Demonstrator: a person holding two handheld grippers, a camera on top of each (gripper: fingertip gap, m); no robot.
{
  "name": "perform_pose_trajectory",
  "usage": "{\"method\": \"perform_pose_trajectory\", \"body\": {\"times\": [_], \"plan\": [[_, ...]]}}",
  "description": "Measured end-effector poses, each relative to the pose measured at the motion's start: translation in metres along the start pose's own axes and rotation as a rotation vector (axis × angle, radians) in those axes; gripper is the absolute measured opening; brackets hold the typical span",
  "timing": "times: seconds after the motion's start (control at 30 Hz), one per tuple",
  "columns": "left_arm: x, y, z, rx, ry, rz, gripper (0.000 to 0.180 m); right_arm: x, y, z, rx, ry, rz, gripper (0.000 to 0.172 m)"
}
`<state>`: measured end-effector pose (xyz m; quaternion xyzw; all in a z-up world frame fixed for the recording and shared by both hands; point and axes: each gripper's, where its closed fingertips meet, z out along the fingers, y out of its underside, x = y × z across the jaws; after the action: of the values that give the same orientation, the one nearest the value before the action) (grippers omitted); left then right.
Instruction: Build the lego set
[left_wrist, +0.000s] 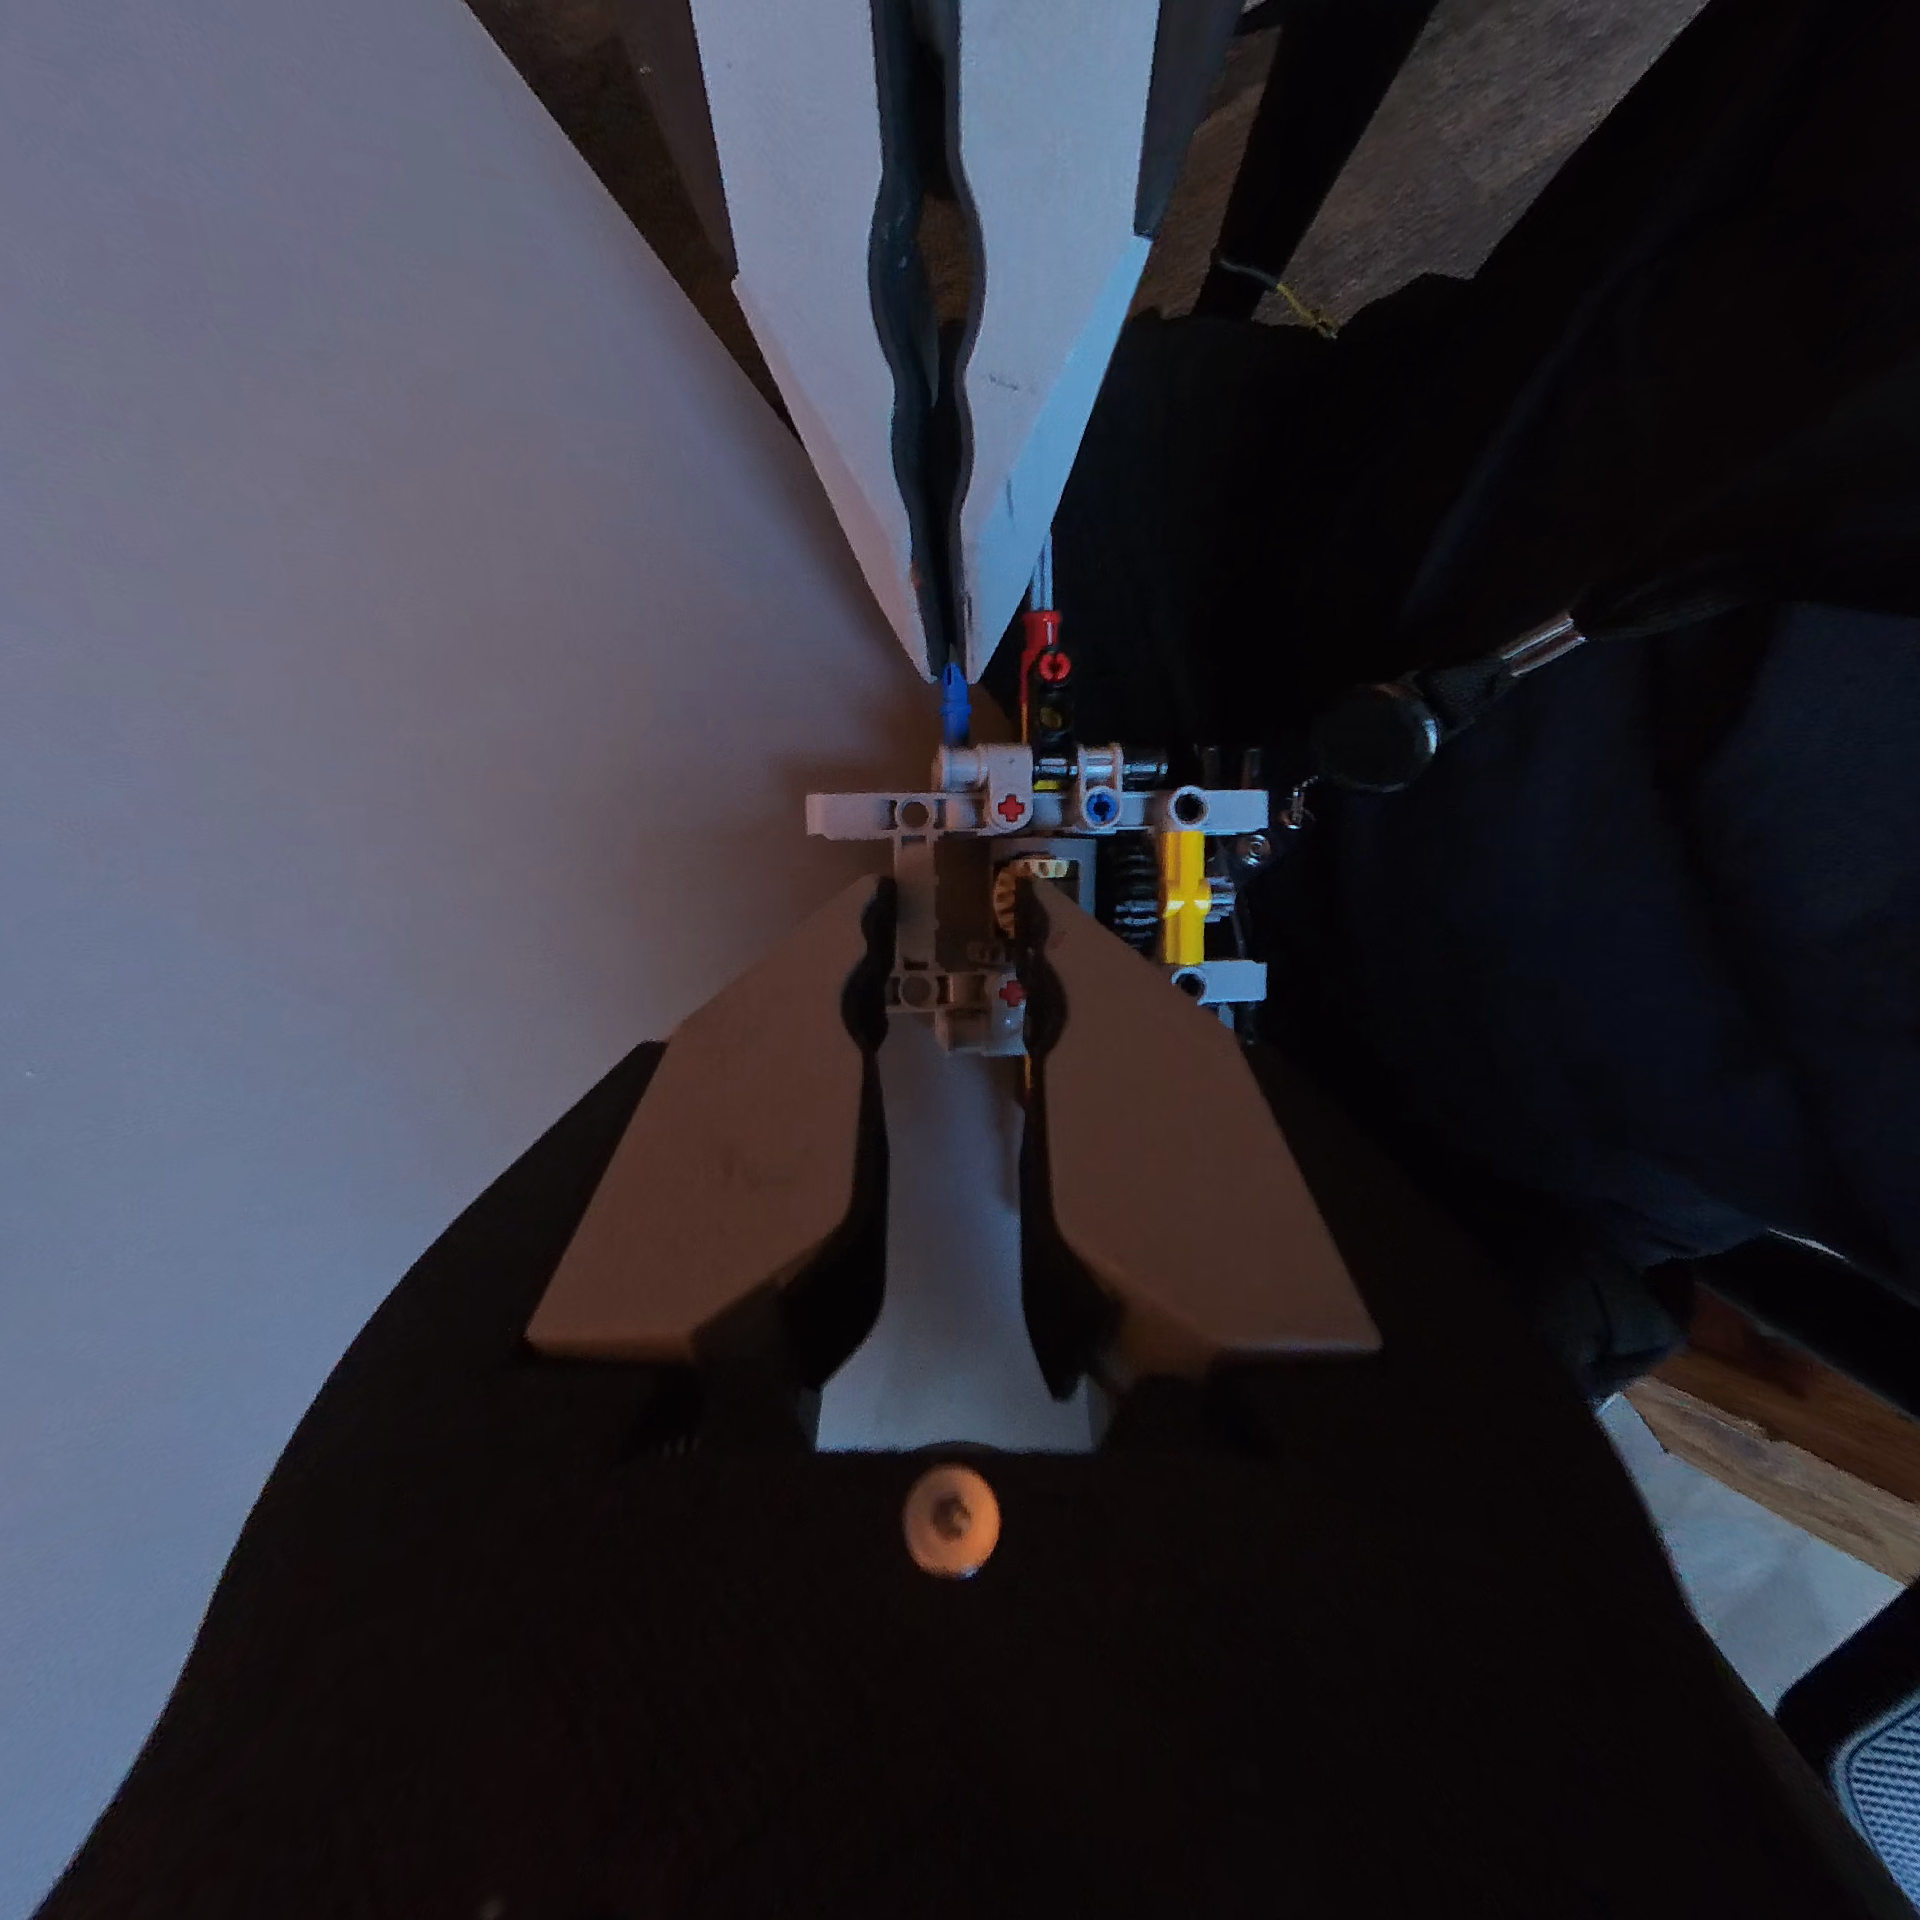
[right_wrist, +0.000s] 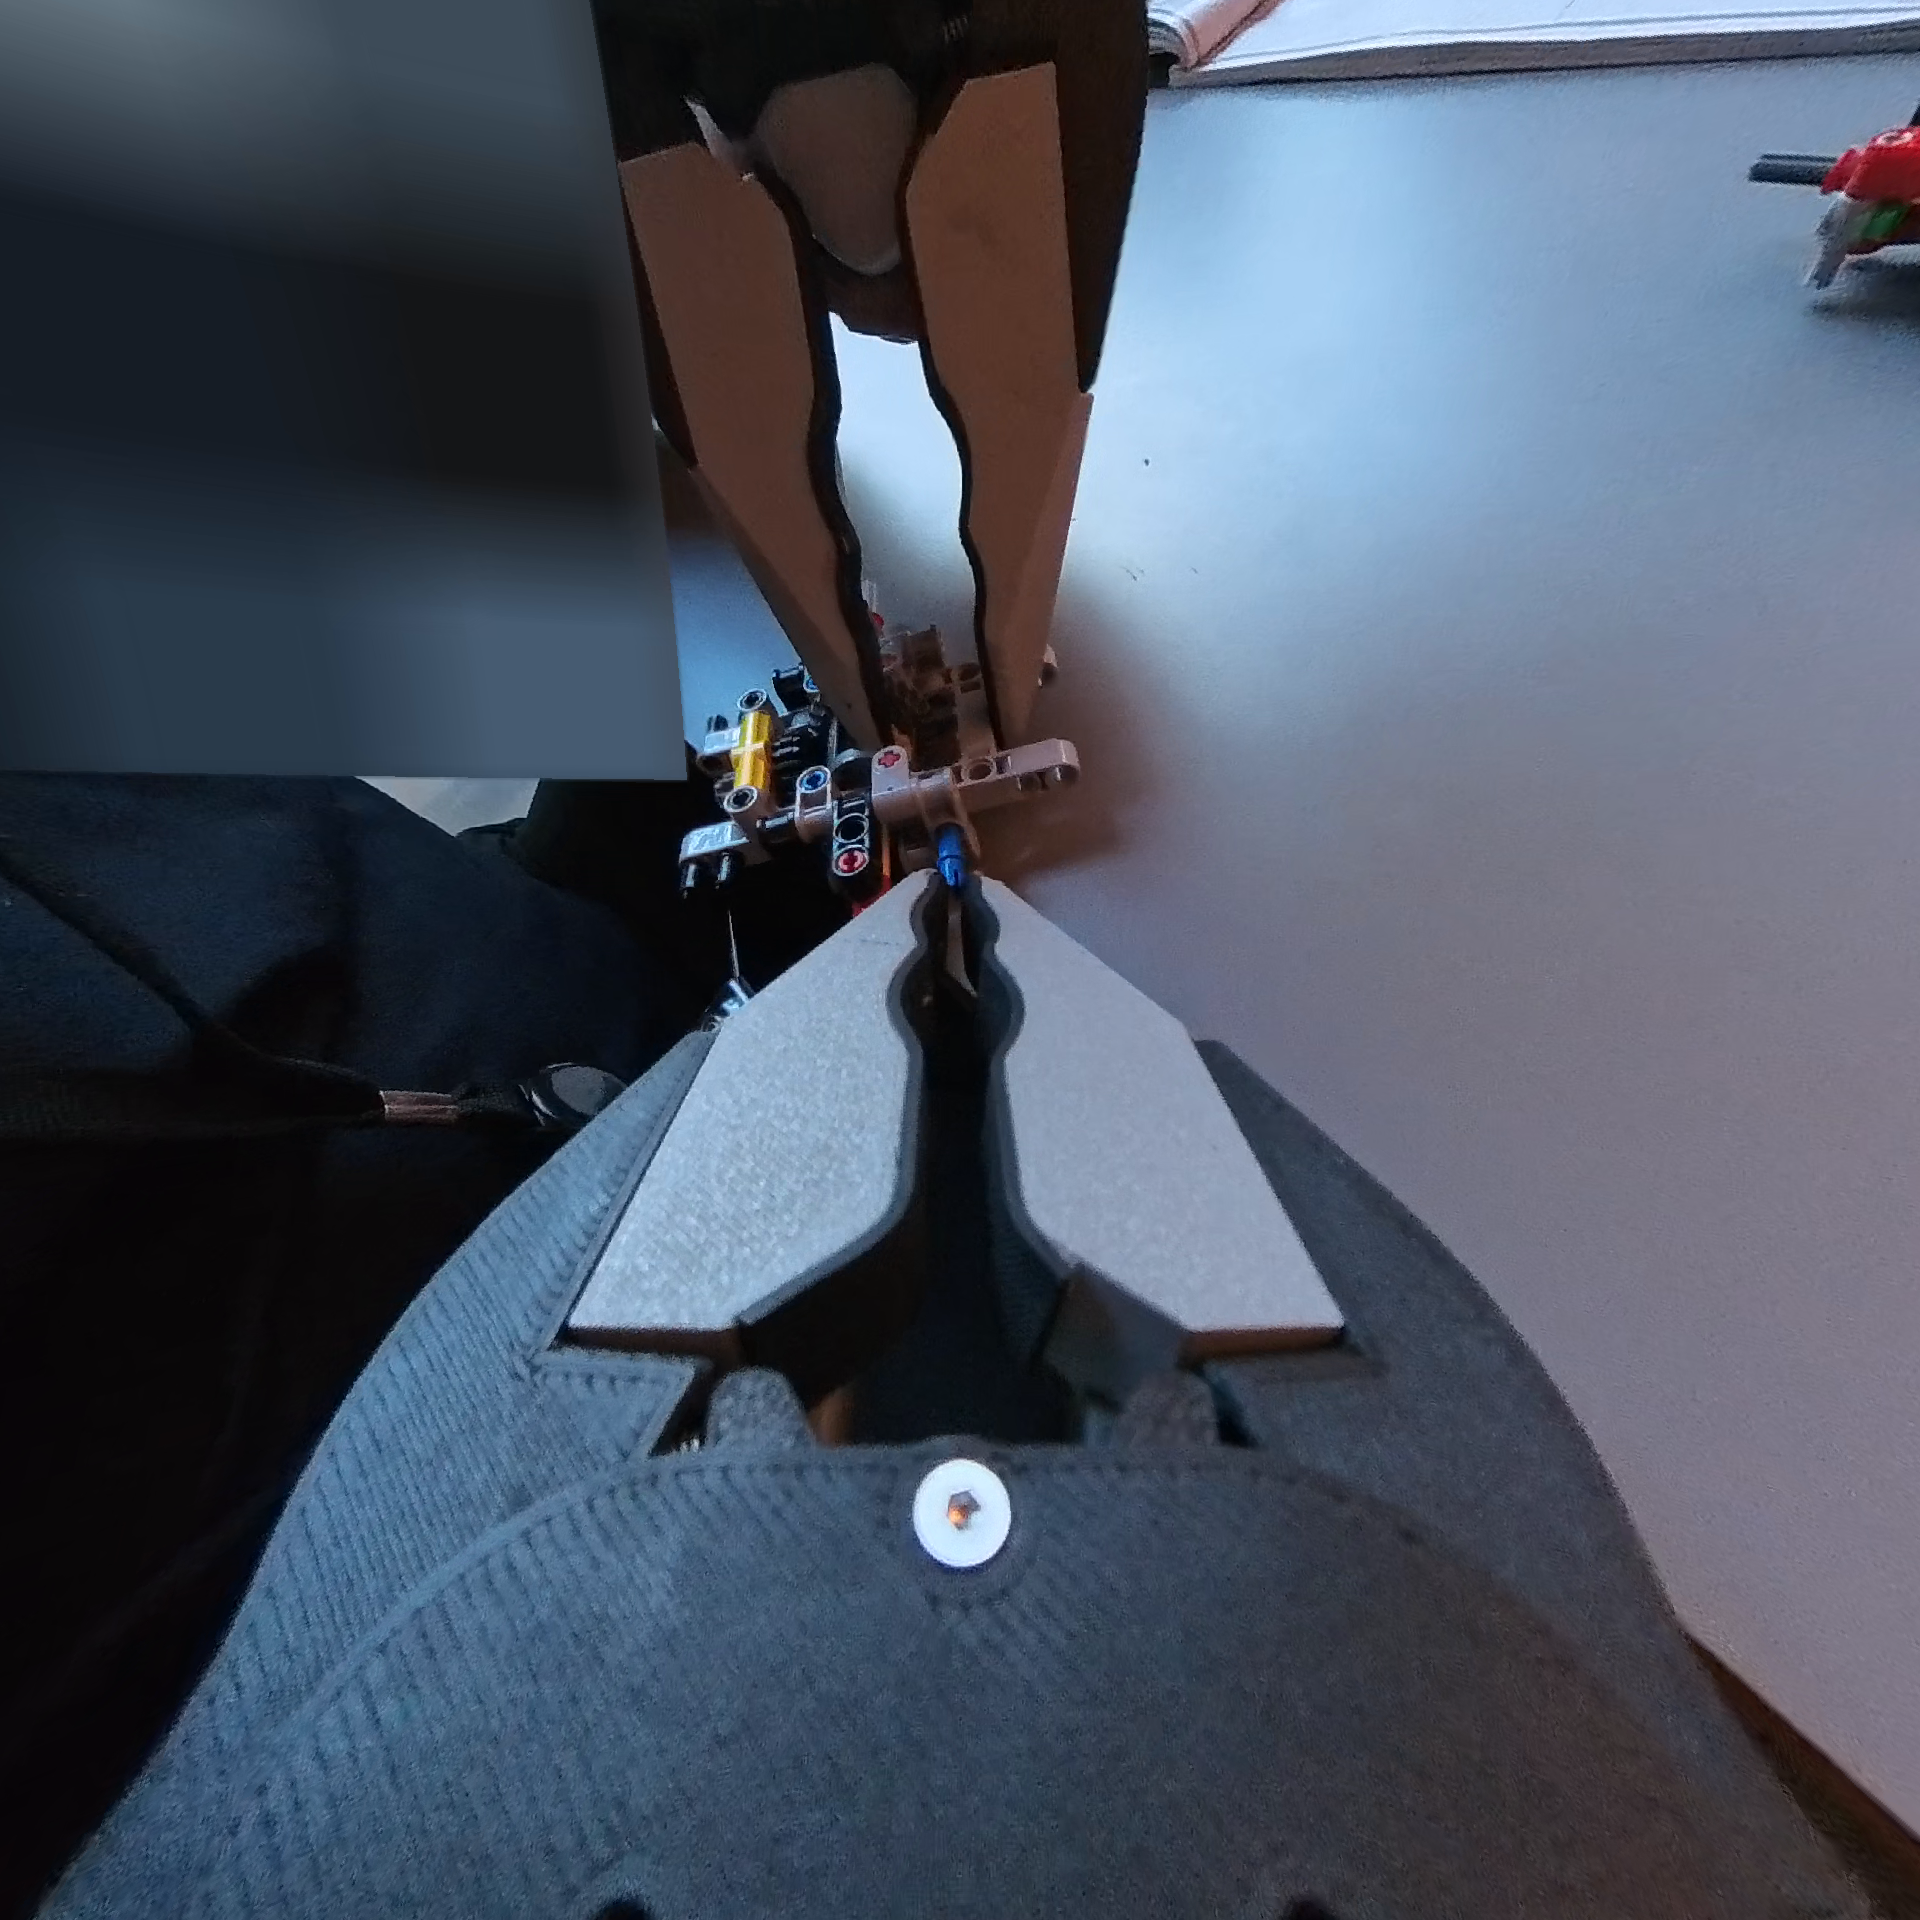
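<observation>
My left gripper (left_wrist: 954, 914) is shut on a grey toy-brick beam assembly (left_wrist: 1039, 810) with red, blue and yellow parts and small gears, held over the pale table (left_wrist: 364, 727). My right gripper (right_wrist: 951, 883) is shut on a small blue pin (right_wrist: 948, 847), whose far end sits in a grey connector (right_wrist: 930, 800) on the assembly's near beam. In the left wrist view the right gripper (left_wrist: 951, 665) comes from above with the blue pin (left_wrist: 954, 707) at its tips. In the right wrist view the left gripper (right_wrist: 925, 717) clamps the assembly (right_wrist: 883, 790) from behind.
A person in dark clothing (left_wrist: 1558, 831) sits at the table's edge, with a dark lanyard clip (right_wrist: 468, 1101) hanging. Another small red and green brick model (right_wrist: 1870, 197) lies far right on the table (right_wrist: 1455, 623). An open booklet (right_wrist: 1455, 42) lies at the back. The tips of both grippers are at nearly the same place.
</observation>
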<state>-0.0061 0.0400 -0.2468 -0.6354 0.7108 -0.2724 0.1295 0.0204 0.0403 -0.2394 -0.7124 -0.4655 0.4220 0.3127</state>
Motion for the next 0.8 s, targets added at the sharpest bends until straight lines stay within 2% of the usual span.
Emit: {"method": "perform_pose_trajectory", "body": {"times": [0.37, 0.57, 0.7, 0.8], "plan": [[0.003, 0.002, 0.000, -0.002, 0.020, -0.006, 0.019, -0.003, -0.003, 0.010, -0.026, -0.068, -0.018, 0.000], [-0.005, 0.006, -0.005, -0.015, -0.029, -0.012, 0.020, 0.004, -0.009, 0.013, -0.025, -0.094, 0.006, 0.000], [-0.017, 0.012, -0.012, -0.025, -0.086, -0.022, 0.020, 0.017, -0.019, 0.010, 0.010, -0.051, 0.023, 0.006], [-0.026, 0.020, -0.019, -0.035, -0.127, -0.052, 0.020, 0.034, -0.032, -0.008, 0.081, 0.020, 0.048, 0.008]]}}
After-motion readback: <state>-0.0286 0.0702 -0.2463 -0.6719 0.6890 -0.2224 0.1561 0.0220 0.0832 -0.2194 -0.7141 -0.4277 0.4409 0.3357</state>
